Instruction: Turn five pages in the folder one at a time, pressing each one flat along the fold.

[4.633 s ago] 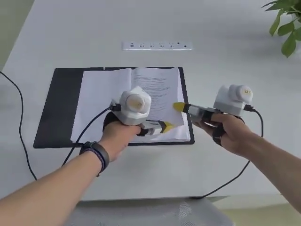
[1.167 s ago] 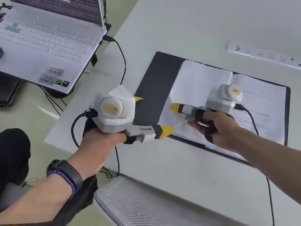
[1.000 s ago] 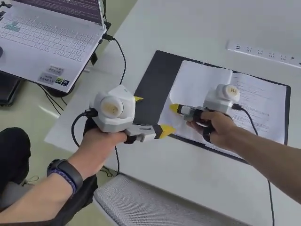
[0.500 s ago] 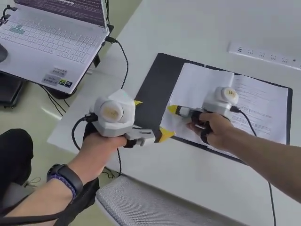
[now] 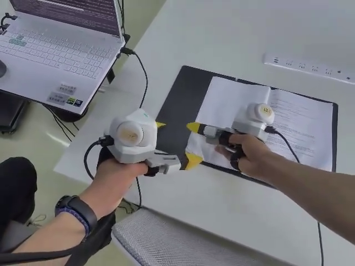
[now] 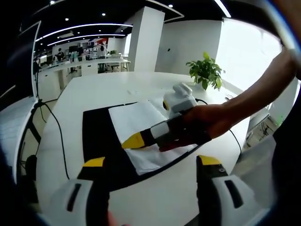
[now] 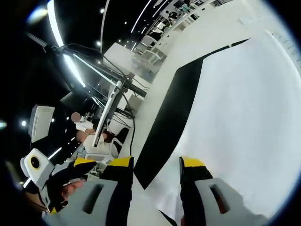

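The black folder (image 5: pixel 180 102) lies open on the white table, with a blank page (image 5: pixel 233 102) on the left and a printed page (image 5: pixel 302 127) on the right. My right gripper (image 5: pixel 194 128) hovers low over the blank page's near-left corner, jaws a little apart with nothing between them. In the right gripper view (image 7: pixel 157 162) the black cover (image 7: pixel 174 122) and the page (image 7: pixel 244 122) lie ahead. My left gripper (image 5: pixel 176 143) is open, held off the table's near-left edge and pointing at the folder (image 6: pixel 96 134). In the left gripper view (image 6: pixel 150 162) the right gripper (image 6: pixel 134 140) lies across the page (image 6: pixel 134 120).
An open laptop (image 5: pixel 61 50) sits on a lower surface to the left, with a black cable (image 5: pixel 141 72) running up over the table edge. A white power strip (image 5: pixel 308 62) lies beyond the folder. A mesh chair seat (image 5: pixel 166 244) is below the table's near edge.
Since 4.6 s ago my view has swung left, bringing the laptop in, and the left gripper has come off the pages. Over the last second the right gripper slid left towards the blank page's corner.
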`<state>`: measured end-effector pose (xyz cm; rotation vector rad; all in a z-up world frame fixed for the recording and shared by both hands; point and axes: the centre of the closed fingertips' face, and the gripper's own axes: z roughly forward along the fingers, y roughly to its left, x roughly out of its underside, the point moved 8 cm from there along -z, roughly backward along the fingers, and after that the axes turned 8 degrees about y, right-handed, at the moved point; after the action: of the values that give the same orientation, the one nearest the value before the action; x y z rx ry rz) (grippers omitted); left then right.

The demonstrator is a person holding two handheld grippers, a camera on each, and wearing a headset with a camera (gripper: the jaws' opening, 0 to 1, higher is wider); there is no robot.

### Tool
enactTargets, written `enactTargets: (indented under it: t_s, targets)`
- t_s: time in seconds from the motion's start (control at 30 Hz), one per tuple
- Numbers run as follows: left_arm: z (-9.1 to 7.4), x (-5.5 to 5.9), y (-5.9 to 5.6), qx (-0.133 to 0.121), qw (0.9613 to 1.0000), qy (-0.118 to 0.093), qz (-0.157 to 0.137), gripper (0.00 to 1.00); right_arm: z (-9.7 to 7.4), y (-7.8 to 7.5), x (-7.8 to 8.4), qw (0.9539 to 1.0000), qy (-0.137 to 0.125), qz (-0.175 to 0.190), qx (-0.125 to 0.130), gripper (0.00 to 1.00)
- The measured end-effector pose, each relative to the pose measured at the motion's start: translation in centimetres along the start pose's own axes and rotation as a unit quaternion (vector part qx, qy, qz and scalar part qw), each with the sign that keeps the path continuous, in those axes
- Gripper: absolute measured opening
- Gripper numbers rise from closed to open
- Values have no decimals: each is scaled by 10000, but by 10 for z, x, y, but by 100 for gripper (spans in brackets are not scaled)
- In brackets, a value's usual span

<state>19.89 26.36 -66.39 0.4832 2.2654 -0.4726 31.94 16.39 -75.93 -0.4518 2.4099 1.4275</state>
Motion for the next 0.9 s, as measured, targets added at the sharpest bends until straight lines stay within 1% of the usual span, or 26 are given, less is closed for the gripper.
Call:
enactTargets:
  t_s: [0.03, 0.07, 0.13, 0.27, 0.33, 0.4, 0.5, 0.57, 0.6, 0.7, 0.77, 0.9]
  targets:
    - [1, 0, 0, 15, 10000, 17, -7, 77, -1, 3, -1, 9999, -69, -70, -60, 42]
    - [2, 0, 0, 22, 10000, 19, -14, 77, -4, 8, -4, 9996, -164, -135, -177, 43]
    - [3, 0, -1, 43, 10000, 9, 5, 77, -10, 10, -7, 9993, -232, -209, -209, 43]
    - [6, -3, -5, 125, 9999, 25, 80, 76, -24, 8, -12, 9989, -338, -277, -176, 43]
    - [8, -6, -6, 173, 9998, -9, 92, 76, -33, 8, -15, 9984, -426, -345, -168, 43]
    - [11, -10, -8, 211, 9997, -65, 127, 76, -40, 7, -16, 9981, -452, -409, -129, 43]
    - [17, -14, -9, 213, 9996, -12, 177, 75, -58, 15, -18, 9971, -529, -552, -63, 43]
    - [21, -16, -10, 205, 9995, 20, 222, 72, -67, 19, -20, 9965, -611, -576, -44, 43]
    - [24, -15, -9, 206, 9994, 120, 252, 69, -72, 19, -21, 9961, -663, -579, -28, 43]
    - [32, -15, -7, 214, 9991, 196, 325, 58, -86, 21, -26, 9950, -800, -598, 52, 42]
    - [38, -16, -7, 212, 9988, 245, 375, 55, -98, 19, -31, 9939, -937, -576, 92, 41]
    - [51, -17, -4, 196, 9985, 291, 421, 49, -114, 16, -36, 9925, -1078, -555, 180, 39]
